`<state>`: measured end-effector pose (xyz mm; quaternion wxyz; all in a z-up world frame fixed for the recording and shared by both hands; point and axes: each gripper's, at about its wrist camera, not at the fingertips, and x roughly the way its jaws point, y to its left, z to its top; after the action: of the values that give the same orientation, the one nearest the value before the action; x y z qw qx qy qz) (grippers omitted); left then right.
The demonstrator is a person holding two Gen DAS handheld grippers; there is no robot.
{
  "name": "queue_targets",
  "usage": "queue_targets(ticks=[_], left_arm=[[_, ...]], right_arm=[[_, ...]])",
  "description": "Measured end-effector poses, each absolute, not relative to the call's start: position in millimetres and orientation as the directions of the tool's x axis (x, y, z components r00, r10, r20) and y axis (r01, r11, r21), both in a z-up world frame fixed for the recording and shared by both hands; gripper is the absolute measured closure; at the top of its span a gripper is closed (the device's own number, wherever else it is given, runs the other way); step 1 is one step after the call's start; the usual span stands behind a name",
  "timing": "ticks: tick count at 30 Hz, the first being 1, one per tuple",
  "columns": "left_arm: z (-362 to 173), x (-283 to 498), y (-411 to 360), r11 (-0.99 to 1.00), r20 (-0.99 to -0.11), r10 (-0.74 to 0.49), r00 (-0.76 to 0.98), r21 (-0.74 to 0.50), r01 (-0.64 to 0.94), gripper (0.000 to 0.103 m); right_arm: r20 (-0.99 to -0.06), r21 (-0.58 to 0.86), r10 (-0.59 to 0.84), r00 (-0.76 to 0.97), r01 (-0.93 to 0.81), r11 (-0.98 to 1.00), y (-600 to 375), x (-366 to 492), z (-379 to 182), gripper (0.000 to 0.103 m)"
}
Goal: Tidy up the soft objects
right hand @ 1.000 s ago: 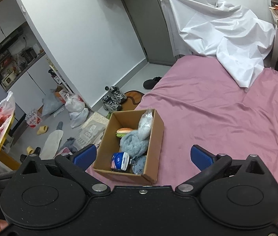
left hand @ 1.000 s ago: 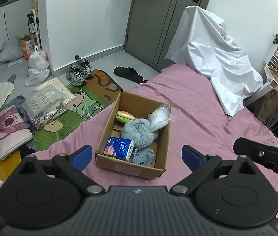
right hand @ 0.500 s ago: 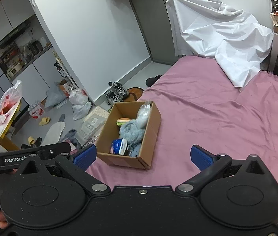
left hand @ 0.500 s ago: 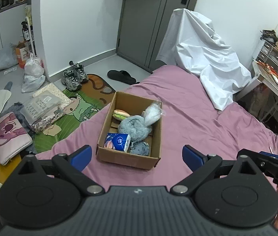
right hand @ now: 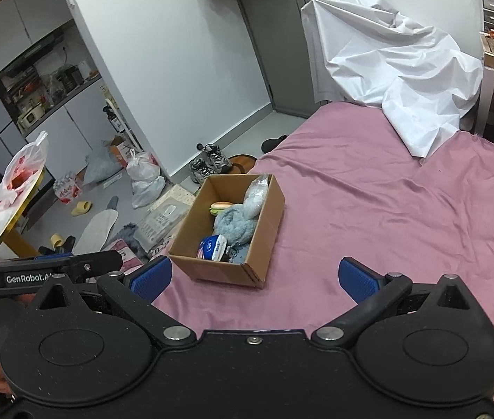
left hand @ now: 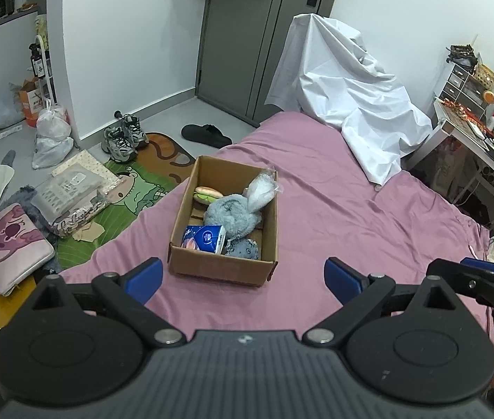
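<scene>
Box (left hand: pixel 224 244) of soft things sits near the bed's (left hand: pixel 334 216) left edge — open top, a grey plush (left hand: pixel 231 214) filling the middle and hiding whatever lies under it. A blue tissue pack (left hand: pixel 205 239) is in the near corner, a burger toy (left hand: pixel 207 194) at the far wall, a clear bag (left hand: pixel 261 192) partly over the rim. Left gripper (left hand: pixel 243 279) and right gripper (right hand: pixel 252 277) both hang released and empty, jaws wide. Bare pink sheet spreads right of the box; a white cloth (left hand: pixel 348 104) covers the far corner.
</scene>
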<state>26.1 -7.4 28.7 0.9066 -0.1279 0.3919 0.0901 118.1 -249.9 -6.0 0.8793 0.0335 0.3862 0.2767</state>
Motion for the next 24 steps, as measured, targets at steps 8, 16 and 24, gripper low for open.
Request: queue_targets(ticks=[8, 16, 24], left_arm=[[36, 12, 2, 0.948, -0.717, 0.074, 0.693, -0.165, -0.273, 0.005], [38, 5, 7, 0.952, -0.718, 0.065, 0.693, -0.164, -0.259, 0.005], [39, 2, 9, 0.956, -0.72, 0.073, 0.691, -0.148, -0.255, 0.005]], right_arm=[[-0.66, 0.265, 0.531, 0.532, -0.496, 0.827, -243, 110, -2, 0.0], [-0.652, 0.263, 0.537, 0.535, -0.505, 0.822, -235, 107, 0, 0.0], [-0.646, 0.272, 0.548, 0.531, -0.51, 0.816, -231, 104, -1, 0.0]])
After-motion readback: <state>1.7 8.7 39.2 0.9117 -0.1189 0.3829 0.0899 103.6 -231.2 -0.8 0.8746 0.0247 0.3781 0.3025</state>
